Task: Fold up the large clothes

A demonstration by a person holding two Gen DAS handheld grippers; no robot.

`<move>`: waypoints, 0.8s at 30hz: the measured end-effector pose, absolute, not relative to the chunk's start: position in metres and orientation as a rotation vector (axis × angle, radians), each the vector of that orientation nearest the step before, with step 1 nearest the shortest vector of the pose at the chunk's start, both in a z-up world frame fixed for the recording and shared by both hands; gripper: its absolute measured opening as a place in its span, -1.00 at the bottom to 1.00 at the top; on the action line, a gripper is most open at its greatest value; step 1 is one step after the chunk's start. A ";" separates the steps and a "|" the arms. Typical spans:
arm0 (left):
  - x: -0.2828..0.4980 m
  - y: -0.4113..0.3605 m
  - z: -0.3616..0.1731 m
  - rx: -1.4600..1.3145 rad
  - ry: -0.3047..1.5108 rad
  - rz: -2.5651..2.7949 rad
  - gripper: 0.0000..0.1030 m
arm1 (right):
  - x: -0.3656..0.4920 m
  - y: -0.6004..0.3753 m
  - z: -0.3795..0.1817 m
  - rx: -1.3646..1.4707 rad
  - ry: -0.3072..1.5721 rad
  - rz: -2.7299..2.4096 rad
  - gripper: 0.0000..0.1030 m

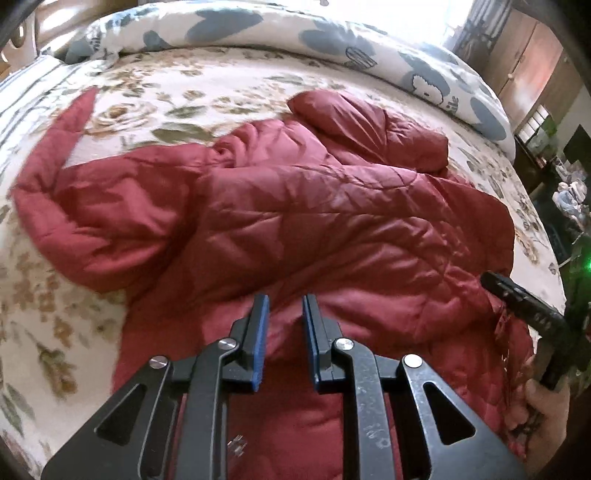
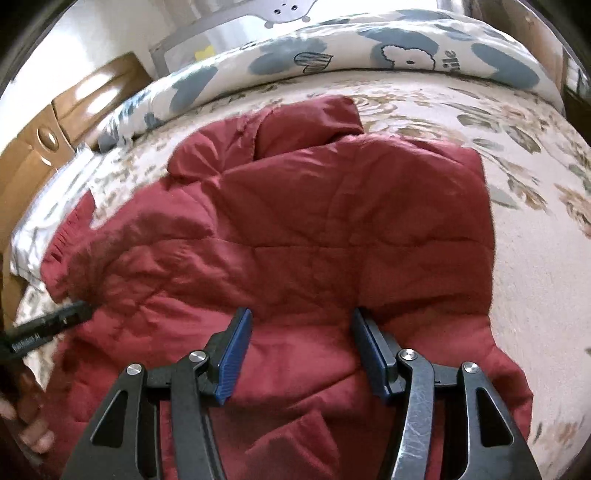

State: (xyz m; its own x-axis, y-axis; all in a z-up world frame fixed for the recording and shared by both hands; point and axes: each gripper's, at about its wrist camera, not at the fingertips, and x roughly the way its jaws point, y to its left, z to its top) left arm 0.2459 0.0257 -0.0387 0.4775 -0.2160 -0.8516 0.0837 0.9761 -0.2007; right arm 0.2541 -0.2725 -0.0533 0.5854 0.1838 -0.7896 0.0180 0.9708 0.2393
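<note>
A red quilted jacket [image 1: 295, 206] lies spread and rumpled across the bed [image 1: 207, 88], on a cream cover printed with roses. One sleeve [image 1: 55, 155] trails out to the left in the left wrist view; a puffy fold [image 1: 369, 125] bunches up at the far side. Behind it, along the head of the bed, a rolled duvet [image 1: 258, 26] with blue patches runs the full width.

The left tongs [image 1: 285, 306] hover over the near part of the jacket, blue pads narrowly apart with nothing pinched between them. The right tongs [image 2: 301, 319] hang over the jacket's near edge, standing about half open and holding nothing. In each wrist view the other tongs poke in from the side, and a hand [image 1: 543, 410] grips the handle.
</note>
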 end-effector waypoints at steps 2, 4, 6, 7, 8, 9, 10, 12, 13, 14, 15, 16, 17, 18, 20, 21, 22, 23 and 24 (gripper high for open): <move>0.240 0.035 -0.035 -0.159 1.053 -0.178 -0.68 | 0.245 -0.271 -0.044 0.253 0.921 0.117 0.16; 0.235 0.045 -0.031 -0.176 1.045 -0.163 -0.68 | 0.237 -0.268 -0.037 0.271 0.906 0.137 0.15; 0.232 0.054 -0.029 -0.189 1.039 -0.149 -0.68 | 0.231 -0.265 -0.033 0.284 0.899 0.156 0.15; 0.230 0.059 -0.028 -0.202 1.039 -0.143 -0.68 | 0.227 -0.263 -0.032 0.289 0.897 0.166 0.15; 0.228 0.063 -0.027 -0.210 1.038 -0.137 -0.68 | 0.225 -0.261 -0.031 0.292 0.899 0.173 0.15; 0.227 0.067 -0.026 -0.218 1.037 -0.130 -0.68 | 0.222 -0.260 -0.031 0.295 0.901 0.179 0.15; 0.226 0.072 -0.025 -0.226 1.034 -0.120 -0.68 | 0.219 -0.258 -0.032 0.300 0.906 0.184 0.15; 0.224 0.083 -0.023 -0.247 1.029 -0.105 -0.62 | 0.214 -0.254 -0.031 0.314 0.912 0.193 0.15; 0.222 0.087 -0.023 -0.253 1.026 -0.100 -0.49 | 0.212 -0.254 -0.031 0.317 0.913 0.195 0.15; 0.221 0.092 -0.022 -0.257 1.020 -0.089 -0.41 | 0.210 -0.253 -0.030 0.320 0.913 0.198 0.16; 0.220 0.095 -0.022 -0.255 1.016 -0.080 -0.27 | 0.207 -0.252 -0.029 0.323 0.912 0.201 0.16; 0.220 0.101 -0.021 -0.251 1.010 -0.063 -0.24 | 0.204 -0.251 -0.028 0.327 0.912 0.207 0.18; 0.221 0.105 -0.021 -0.249 1.010 -0.049 -0.24 | 0.202 -0.250 -0.027 0.328 0.911 0.212 0.20; 0.221 0.110 -0.021 -0.250 1.009 -0.041 -0.24 | 0.200 -0.249 -0.026 0.327 0.911 0.216 0.22; 0.223 0.120 -0.021 -0.260 1.009 -0.019 -0.24 | 0.197 -0.247 -0.024 0.327 0.911 0.225 0.25; 0.224 0.126 -0.020 -0.263 1.008 -0.008 -0.24 | 0.195 -0.246 -0.023 0.329 0.910 0.230 0.25; 0.226 0.132 -0.019 -0.263 1.006 0.007 -0.24 | 0.193 -0.246 -0.022 0.330 0.909 0.235 0.26; 0.228 0.136 -0.019 -0.261 1.005 0.019 -0.24 | 0.191 -0.245 -0.021 0.328 0.909 0.237 0.26; 0.230 0.141 -0.018 -0.259 1.003 0.031 -0.24 | 0.189 -0.244 -0.020 0.327 0.910 0.240 0.26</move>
State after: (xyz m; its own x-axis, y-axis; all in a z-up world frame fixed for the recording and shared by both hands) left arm 0.2299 0.1412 -0.0179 0.5403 -0.0933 -0.8363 -0.1440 0.9689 -0.2012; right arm 0.1894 -0.2442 -0.0199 0.5927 0.3390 -0.7306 -0.0653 0.9243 0.3759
